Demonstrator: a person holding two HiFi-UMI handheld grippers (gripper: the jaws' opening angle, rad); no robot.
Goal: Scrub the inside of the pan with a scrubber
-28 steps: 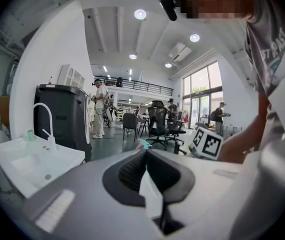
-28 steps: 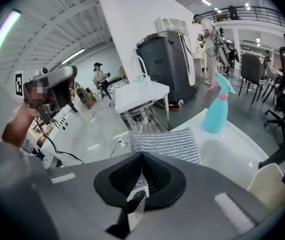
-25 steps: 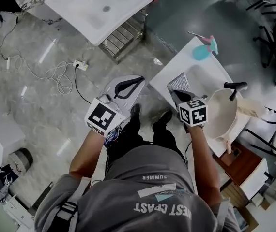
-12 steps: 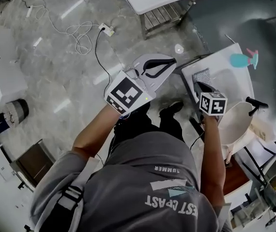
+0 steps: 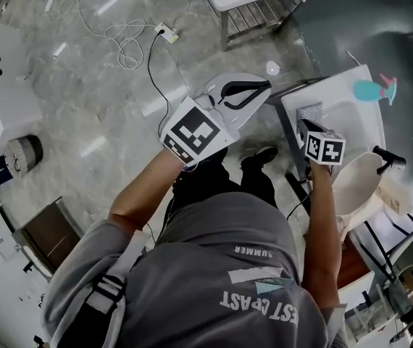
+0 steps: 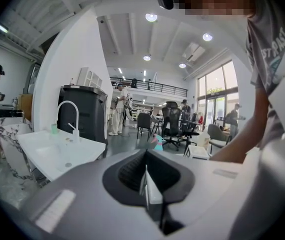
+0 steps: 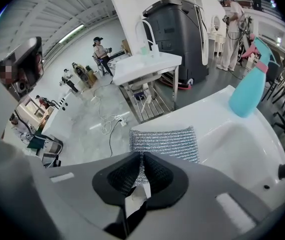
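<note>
The right tongs point(image 7: 141, 166) stand only a narrow slit apart, having just been opening, and nothing is pinched between their dark ribbed pads. Through the slit shows the near edge of the scrubber point(image 7: 163, 140), which lies right ahead of the tips; whether they touch it the view does not settle. The scrubber is a flat rectangular pad of silvery-grey woven metal mesh, with fine rows running across it. It lies flat at the near-left corner of the white table point(image 7: 207, 111), just beside a shallow basin sunk into the top. The left tongs point(image 6: 145, 179) are closed tip to tip with nothing in them, held out roughly level over the grey marbled floor point(image 5: 105, 122), off to the left of the table. Farther out, the head view shows the pan point(image 5: 355, 183), round and cream-coloured inside with a dark handle point(image 5: 389, 156). It sits at the table's right side, beside the right tongs and apart from the scrubber. A teal spray bottle point(image 7: 250, 94) with a pink trigger stands at the table's far side.
</note>
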